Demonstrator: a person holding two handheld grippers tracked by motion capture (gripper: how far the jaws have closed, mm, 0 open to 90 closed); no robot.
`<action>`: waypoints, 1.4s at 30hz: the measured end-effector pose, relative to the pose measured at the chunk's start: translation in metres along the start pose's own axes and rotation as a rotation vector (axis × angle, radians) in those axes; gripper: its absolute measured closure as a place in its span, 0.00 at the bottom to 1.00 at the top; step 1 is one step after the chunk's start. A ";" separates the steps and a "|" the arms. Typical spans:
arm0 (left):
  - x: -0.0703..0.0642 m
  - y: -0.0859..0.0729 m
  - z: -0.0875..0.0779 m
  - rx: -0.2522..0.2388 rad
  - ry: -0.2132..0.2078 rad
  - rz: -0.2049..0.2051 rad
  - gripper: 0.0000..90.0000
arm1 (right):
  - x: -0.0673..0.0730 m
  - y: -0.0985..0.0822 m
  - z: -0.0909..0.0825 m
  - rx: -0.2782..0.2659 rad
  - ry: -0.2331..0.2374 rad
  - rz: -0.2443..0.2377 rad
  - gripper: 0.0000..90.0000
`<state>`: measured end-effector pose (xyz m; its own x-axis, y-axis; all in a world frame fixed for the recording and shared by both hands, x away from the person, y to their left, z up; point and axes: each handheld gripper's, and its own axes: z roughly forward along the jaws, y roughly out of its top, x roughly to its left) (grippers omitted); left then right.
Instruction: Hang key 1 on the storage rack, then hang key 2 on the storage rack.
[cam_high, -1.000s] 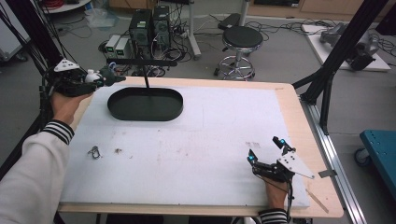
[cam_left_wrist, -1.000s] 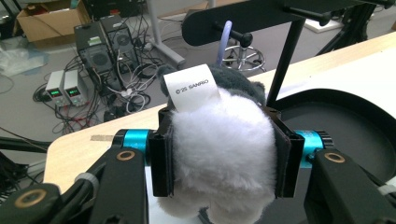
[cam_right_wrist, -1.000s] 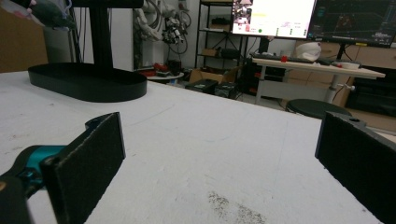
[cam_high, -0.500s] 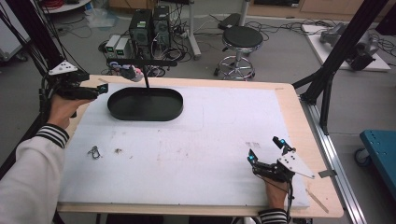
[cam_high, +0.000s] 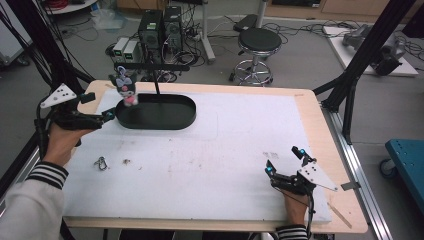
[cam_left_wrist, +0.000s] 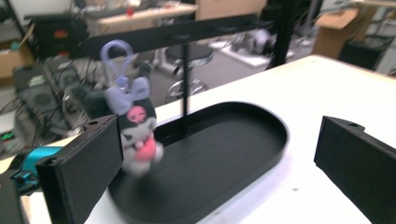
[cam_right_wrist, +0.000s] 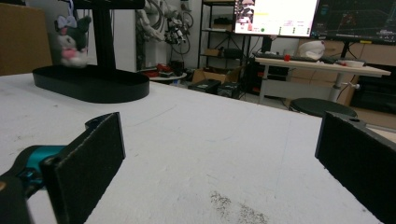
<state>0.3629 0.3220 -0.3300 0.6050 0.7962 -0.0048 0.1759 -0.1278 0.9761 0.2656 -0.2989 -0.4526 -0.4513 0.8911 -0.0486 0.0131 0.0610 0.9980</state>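
Left tool (cam_high: 107, 116) spread beside hanging plush keychain (cam_high: 125, 87) on stand (cam_high: 155, 80); right tool (cam_high: 282, 167) spread, idle near-right; best backing off clear of swinging plush.

black tray (cam_high: 170, 121), purple-bowed black-and-pink plush (cam_high: 125, 86), white table mat (cam_high: 225, 150)

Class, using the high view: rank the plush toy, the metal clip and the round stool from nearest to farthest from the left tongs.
1. Plush toy, hanging just beyond the left tongs, over the tray's left end.
2. Metal clip, on the white mat nearer the person.
3. Round stool, on the floor beyond the table.
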 end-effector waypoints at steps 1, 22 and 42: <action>-0.004 -0.002 -0.002 -0.015 -0.009 0.001 0.02 | 0.000 0.000 0.000 -0.002 0.000 -0.001 0.01; -0.046 -0.037 -0.013 -0.034 -0.099 0.060 0.02 | 0.001 0.000 0.000 -0.002 0.002 -0.013 0.01; -0.046 -0.037 -0.021 -0.015 -0.120 0.083 0.02 | 0.002 0.000 0.000 0.000 0.001 -0.019 0.01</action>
<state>0.3123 0.3018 -0.3616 0.7055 0.7068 0.0511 0.1105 -0.1809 0.9773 0.2651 -0.2970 -0.4524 -0.4525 0.8892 -0.0677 0.0042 0.0781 0.9969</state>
